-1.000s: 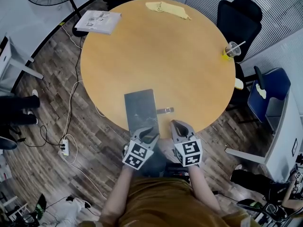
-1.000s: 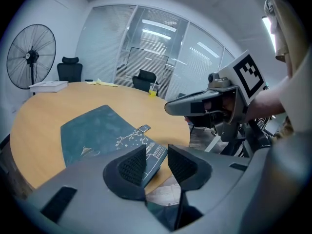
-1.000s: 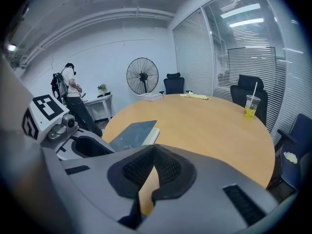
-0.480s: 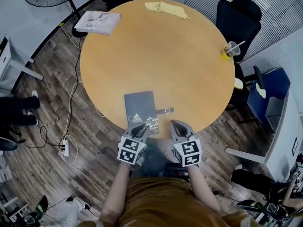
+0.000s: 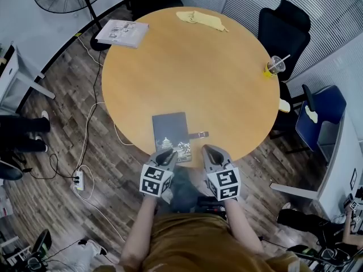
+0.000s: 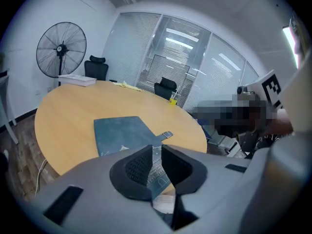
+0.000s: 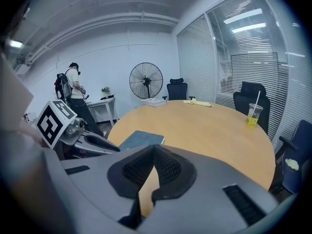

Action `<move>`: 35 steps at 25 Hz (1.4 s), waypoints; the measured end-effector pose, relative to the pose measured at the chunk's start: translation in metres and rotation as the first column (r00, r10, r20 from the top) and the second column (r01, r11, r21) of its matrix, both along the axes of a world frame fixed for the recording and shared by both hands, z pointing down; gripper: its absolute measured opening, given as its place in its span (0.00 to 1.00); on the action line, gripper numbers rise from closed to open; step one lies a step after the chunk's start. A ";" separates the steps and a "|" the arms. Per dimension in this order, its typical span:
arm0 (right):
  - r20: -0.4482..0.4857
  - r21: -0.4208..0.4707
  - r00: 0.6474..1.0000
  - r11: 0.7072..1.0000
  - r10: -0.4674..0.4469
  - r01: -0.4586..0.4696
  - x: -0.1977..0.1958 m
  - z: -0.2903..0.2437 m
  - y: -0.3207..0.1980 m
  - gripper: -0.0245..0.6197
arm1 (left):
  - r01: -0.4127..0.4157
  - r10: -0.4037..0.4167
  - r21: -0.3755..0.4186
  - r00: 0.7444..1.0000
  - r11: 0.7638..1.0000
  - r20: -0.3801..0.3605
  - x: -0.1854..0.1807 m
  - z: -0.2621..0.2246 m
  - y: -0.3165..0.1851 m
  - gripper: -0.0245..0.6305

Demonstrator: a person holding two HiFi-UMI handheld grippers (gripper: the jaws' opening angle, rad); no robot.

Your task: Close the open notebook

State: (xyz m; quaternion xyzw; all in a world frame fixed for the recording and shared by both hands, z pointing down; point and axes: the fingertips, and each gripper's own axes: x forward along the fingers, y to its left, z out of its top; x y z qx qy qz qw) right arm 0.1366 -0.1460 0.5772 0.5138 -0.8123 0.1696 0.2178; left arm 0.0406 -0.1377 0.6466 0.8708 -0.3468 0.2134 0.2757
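Grey-jawed, the left gripper [image 6: 155,149] hovers at the near edge of the notebook [image 5: 170,130], its jaws only a sliver apart and pinching nothing. The cover looks flat already, so nothing seems left to hold. To its right, the right gripper [image 7: 154,147] is shut and empty, parked off the book. The notebook lies closed on the surface [image 5: 193,67] near its near rim, with its strap [image 5: 198,135] trailing loose to the right.

An office meeting room: round wooden table [image 5: 227,72], swivel chairs [image 5: 283,30], blinded glass partitions [image 7: 229,57].
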 end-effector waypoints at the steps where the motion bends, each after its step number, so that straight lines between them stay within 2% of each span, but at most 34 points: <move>1: 0.000 0.007 1.000 1.000 -0.004 0.004 -0.002 -0.003 0.000 0.06 | 0.009 -0.009 0.009 1.000 1.000 -0.002 -0.002 -0.004 -0.001 0.15; 9: -0.002 0.076 0.999 0.996 -0.036 0.036 -0.021 -0.028 0.009 0.06 | 0.093 -0.090 0.099 0.995 0.991 -0.030 -0.024 -0.045 -0.005 0.15; 13: -0.001 0.112 0.999 0.992 -0.053 0.053 -0.030 -0.041 0.017 0.06 | 0.135 -0.132 0.163 0.991 0.977 -0.030 -0.038 -0.068 -0.004 0.15; 19: 0.002 0.163 0.998 0.984 -0.069 0.068 -0.043 -0.060 0.031 0.06 | 0.210 -0.194 0.234 0.977 0.949 -0.088 -0.058 -0.108 0.004 0.15; 27: 0.003 0.221 0.997 0.973 -0.073 0.070 -0.053 -0.081 0.050 0.06 | 0.249 -0.223 0.316 0.968 0.916 -0.117 -0.077 -0.144 0.019 0.15; 35: -0.003 0.253 0.998 0.966 -0.057 0.056 -0.049 -0.093 0.059 0.06 | 0.254 -0.225 0.343 0.967 0.904 -0.122 -0.080 -0.156 0.029 0.15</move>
